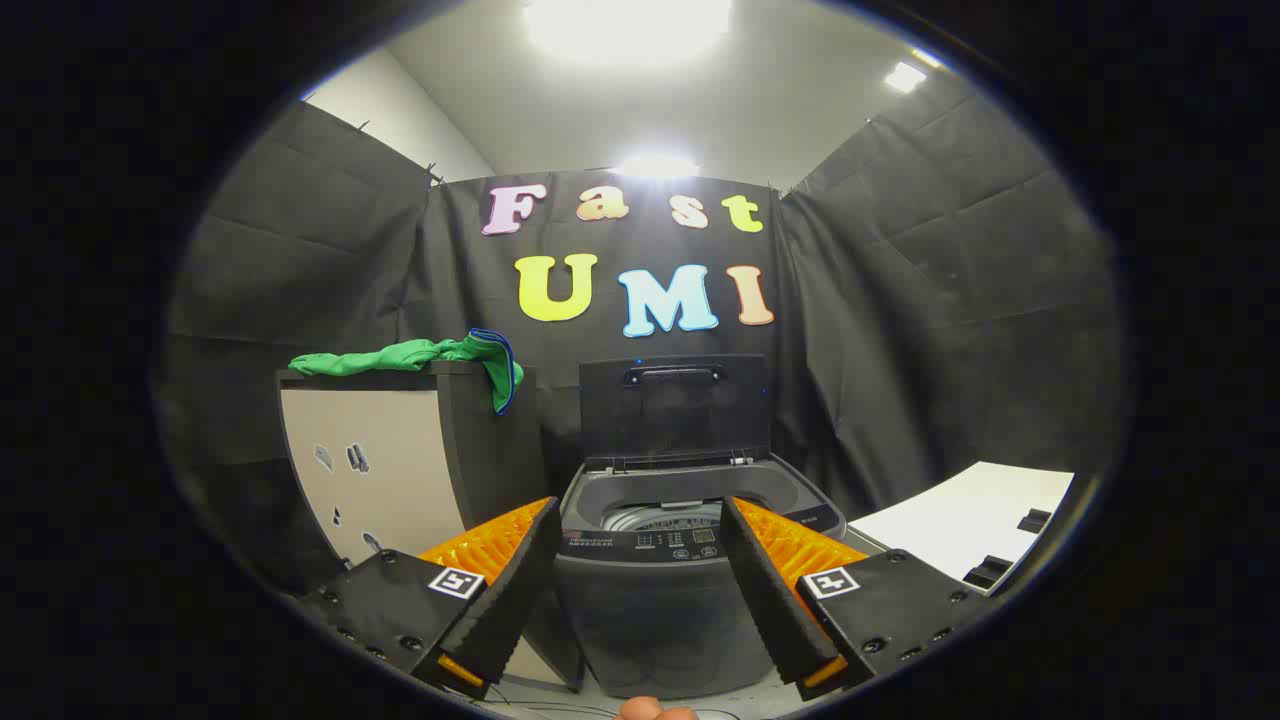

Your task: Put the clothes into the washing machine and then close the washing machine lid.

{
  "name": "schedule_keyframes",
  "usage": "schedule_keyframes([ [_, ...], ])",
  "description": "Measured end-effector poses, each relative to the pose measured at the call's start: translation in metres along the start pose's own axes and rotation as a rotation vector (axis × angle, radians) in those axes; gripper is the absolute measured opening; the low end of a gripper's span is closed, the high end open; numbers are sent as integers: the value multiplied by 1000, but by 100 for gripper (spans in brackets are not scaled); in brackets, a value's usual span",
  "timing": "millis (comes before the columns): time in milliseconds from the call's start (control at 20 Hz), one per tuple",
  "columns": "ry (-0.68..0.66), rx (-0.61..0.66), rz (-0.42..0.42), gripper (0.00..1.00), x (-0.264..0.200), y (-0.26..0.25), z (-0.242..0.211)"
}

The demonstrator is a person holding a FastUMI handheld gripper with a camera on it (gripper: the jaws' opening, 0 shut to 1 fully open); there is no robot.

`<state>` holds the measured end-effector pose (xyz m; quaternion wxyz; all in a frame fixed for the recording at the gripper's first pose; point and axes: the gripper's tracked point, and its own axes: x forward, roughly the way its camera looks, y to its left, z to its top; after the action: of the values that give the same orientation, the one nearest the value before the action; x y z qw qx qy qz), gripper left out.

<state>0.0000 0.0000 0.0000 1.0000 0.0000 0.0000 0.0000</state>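
Booth wall (pixel 900 330): black cloth, hung behind and to both sides of everything listed.

Cabinet (pixel 400 470): pale-fronted, dark top and dark side panel, stood beside the washing machine, a few small stickers on its front.

Washing machine (pixel 660 600): grey top-loader, stood ahead of the fingers and seen in the gap between them. Drum opening visible, control panel along the near edge.

Lid (pixel 675 410): dark, with handle, stood raised upright at the back of the machine; the tub lay open.

White surface (pixel 970 530): flat, on the far side of the machine from the cabinet, with two small dark items resting on it.

Gripper (pixel 640 520): fingers spread wide apart, nothing between them, no contact with the machine or cloth.

Clothes (pixel 420 355): one green garment with a blue-trimmed edge, lay stretched along the cabinet top, one end drooping over the corner nearest the machine. Well beyond the fingers, not in the drum.

Fingertips (pixel 655 710): part of a person's hand, showed below the gripper.
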Motion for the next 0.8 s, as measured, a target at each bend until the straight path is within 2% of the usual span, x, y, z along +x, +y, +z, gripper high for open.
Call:
schedule_keyframes([
  [800, 15, -7, -8, 99, 5, -7, -8],
])
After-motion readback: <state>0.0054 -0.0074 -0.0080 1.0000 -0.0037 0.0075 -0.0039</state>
